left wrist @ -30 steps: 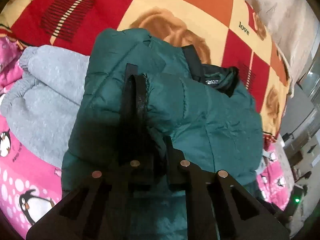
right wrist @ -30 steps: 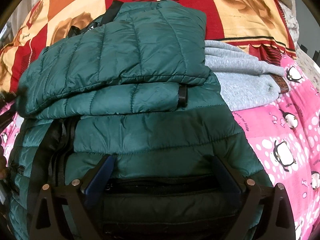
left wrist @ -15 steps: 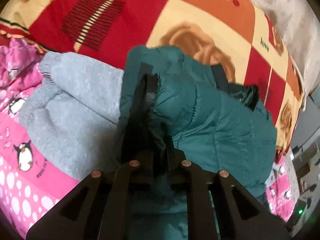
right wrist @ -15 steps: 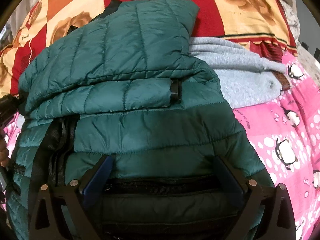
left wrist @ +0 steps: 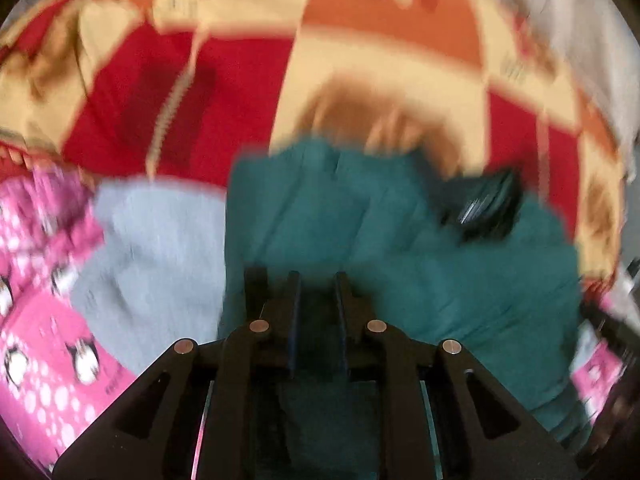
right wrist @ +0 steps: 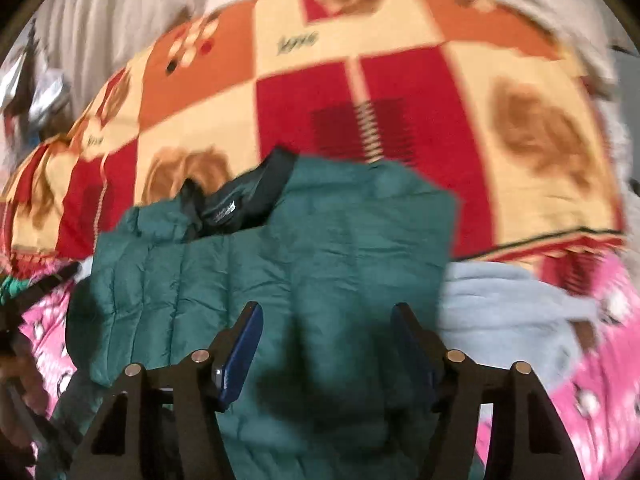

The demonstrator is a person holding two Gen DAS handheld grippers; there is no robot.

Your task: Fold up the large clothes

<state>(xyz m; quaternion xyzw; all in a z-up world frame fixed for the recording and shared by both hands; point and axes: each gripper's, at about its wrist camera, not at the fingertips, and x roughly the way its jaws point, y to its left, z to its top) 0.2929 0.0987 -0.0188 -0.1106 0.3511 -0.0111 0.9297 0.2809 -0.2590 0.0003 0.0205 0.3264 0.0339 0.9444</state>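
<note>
The dark green puffer jacket (left wrist: pixel 400 260) lies folded on the bed with its black collar (left wrist: pixel 484 208) at the far right. My left gripper (left wrist: pixel 316 280) hovers over its near edge with only a narrow slit between the jaws. Dark green cloth shows in the slit, and the blur hides whether any is pinched. In the right wrist view the jacket (right wrist: pixel 320 260) lies flat with its collar (right wrist: pixel 240 208) at the far left. My right gripper (right wrist: pixel 326 312) hangs above its near part. Its jaws are closing, with the jacket below them and nothing pressed by the pads.
A grey sweatshirt (left wrist: pixel 152 248) (right wrist: pixel 500 312) lies against the jacket's side. Both rest on a red, orange and cream checked blanket (left wrist: pixel 240 80) (right wrist: pixel 320 100) and a pink penguin sheet (left wrist: pixel 48 340) (right wrist: pixel 600 380). A hand (right wrist: pixel 24 384) shows at the left edge.
The raised fold of jacket no longer stands in the left jaws, and the jacket lies flatter and farther off. My right gripper rose and drew back from the hem, and its jaws narrowed.
</note>
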